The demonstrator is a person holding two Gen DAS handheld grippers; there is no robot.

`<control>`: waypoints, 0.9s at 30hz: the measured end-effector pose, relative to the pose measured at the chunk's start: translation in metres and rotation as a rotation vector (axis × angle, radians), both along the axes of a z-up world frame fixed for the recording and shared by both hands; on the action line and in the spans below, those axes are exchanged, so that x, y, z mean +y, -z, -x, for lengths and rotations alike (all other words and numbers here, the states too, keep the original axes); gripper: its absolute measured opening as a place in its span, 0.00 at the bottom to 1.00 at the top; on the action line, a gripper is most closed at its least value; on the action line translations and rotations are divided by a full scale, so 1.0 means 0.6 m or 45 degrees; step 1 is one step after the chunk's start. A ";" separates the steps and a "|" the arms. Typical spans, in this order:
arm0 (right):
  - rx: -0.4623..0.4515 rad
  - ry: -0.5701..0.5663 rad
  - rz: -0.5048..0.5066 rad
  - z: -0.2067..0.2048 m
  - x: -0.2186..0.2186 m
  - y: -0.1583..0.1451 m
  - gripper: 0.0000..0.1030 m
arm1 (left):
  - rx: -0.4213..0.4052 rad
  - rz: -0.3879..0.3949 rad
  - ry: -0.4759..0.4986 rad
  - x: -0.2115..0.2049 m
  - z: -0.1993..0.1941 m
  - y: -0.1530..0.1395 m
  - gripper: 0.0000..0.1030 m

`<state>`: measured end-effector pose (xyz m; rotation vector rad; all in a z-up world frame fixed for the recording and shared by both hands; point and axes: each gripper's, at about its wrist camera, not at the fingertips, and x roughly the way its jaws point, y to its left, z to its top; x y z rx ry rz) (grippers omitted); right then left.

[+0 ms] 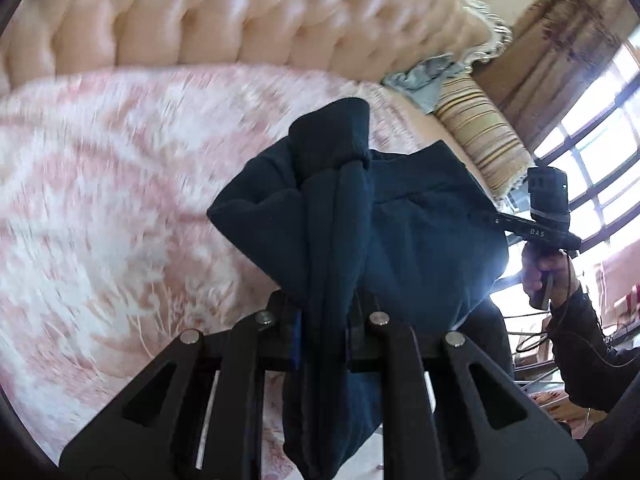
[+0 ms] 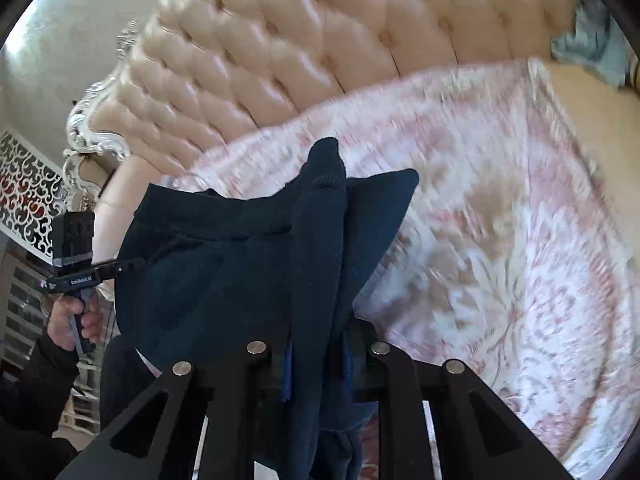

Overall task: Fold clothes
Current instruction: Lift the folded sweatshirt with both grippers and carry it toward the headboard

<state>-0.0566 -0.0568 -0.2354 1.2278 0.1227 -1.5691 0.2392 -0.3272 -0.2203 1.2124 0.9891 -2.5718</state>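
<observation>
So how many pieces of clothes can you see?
2. A dark navy garment hangs between the left gripper and right gripper above the pink blanket. A crumpled grey-blue cloth, maybe clothing, lies by the headboard. More may be hidden.

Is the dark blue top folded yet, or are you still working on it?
Not yet. Done: both grippers, left and right, are shut on the dark blue top. In hand: it hangs bunched above the pink blanket. Left: laying it flat and folding.

Daylight from window (image 1: 600, 148), glare there; motion blur on blanket (image 1: 100, 200); fisheye edges dark.
</observation>
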 end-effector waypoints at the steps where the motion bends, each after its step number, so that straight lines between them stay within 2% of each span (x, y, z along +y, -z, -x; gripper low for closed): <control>1: 0.018 0.007 0.017 -0.001 0.004 -0.019 0.17 | 0.019 0.015 0.003 0.000 0.003 -0.021 0.16; 5: 0.027 0.046 0.098 0.021 0.008 -0.103 0.17 | 0.111 0.085 0.018 -0.010 0.019 -0.130 0.16; 9: 0.106 0.061 0.180 0.049 -0.019 -0.218 0.17 | 0.196 0.206 0.029 -0.030 0.031 -0.248 0.16; 11: 0.137 0.061 0.214 0.056 -0.040 -0.271 0.17 | 0.216 0.237 0.008 -0.042 0.025 -0.283 0.16; 14: 0.149 0.047 0.212 0.050 -0.074 -0.300 0.17 | 0.223 0.254 -0.031 -0.058 0.006 -0.307 0.16; 17: 0.125 0.029 0.165 0.025 -0.105 -0.274 0.17 | 0.189 0.201 -0.070 -0.059 -0.033 -0.268 0.16; 20: 0.036 0.007 0.098 -0.007 -0.128 -0.205 0.17 | 0.128 0.122 -0.119 -0.058 -0.081 -0.201 0.16; 25: -0.147 -0.073 -0.084 -0.083 -0.197 -0.054 0.17 | 0.026 -0.069 -0.260 -0.058 -0.197 -0.056 0.16; 27: -0.161 -0.128 -0.147 -0.112 -0.244 -0.019 0.17 | 0.005 -0.108 -0.308 -0.067 -0.238 -0.029 0.16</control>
